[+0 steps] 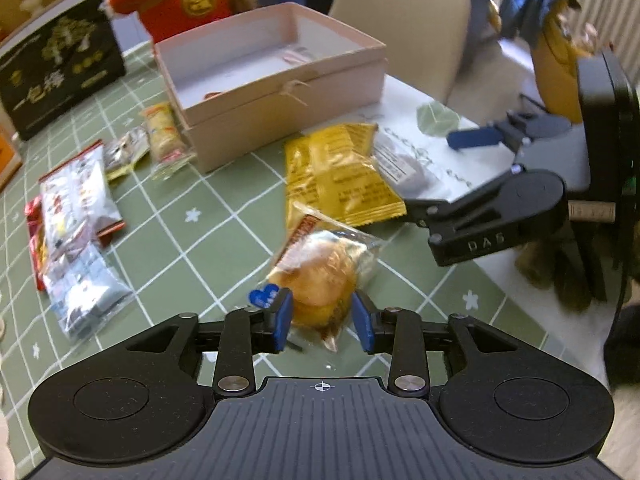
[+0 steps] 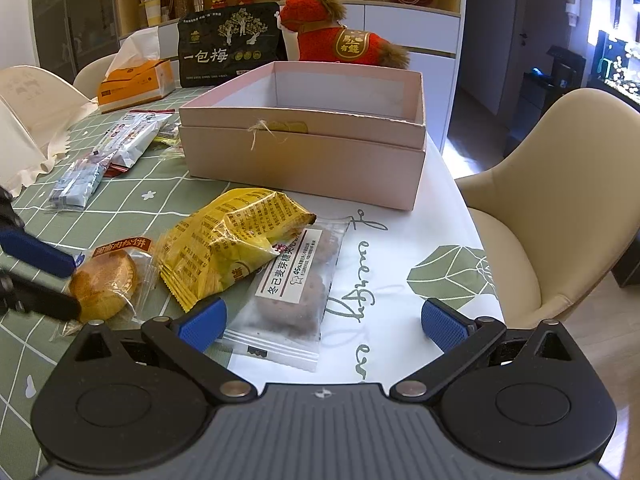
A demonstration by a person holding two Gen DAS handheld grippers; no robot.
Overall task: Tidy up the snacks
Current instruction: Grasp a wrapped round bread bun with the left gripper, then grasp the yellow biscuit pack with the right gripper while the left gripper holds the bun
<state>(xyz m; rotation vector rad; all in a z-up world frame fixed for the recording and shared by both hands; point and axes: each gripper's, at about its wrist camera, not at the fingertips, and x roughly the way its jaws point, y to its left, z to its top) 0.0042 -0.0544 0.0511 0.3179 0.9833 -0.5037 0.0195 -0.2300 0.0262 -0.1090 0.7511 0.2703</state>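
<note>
The wrapped meat-floss pastry point(image 1: 320, 280) is pinched between the pads of the left gripper point(image 1: 322, 322), near the tabletop's right edge. The right gripper point(image 2: 324, 322) is spread wide over the clear biscuit packet point(image 2: 294, 292). The slippery film could be lost before the pink box point(image 1: 280, 92) is reached, or the pastry crushed.

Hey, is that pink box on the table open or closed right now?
Open. The pink box has no lid on top, and its white inside walls show in both views.

Our left claw point(image 1: 322, 320) has black linkage arms, silver pivot screws and ribbed blue pads. Our right claw point(image 2: 323, 320) matches it. "DAB" is embossed on one arm.
</note>
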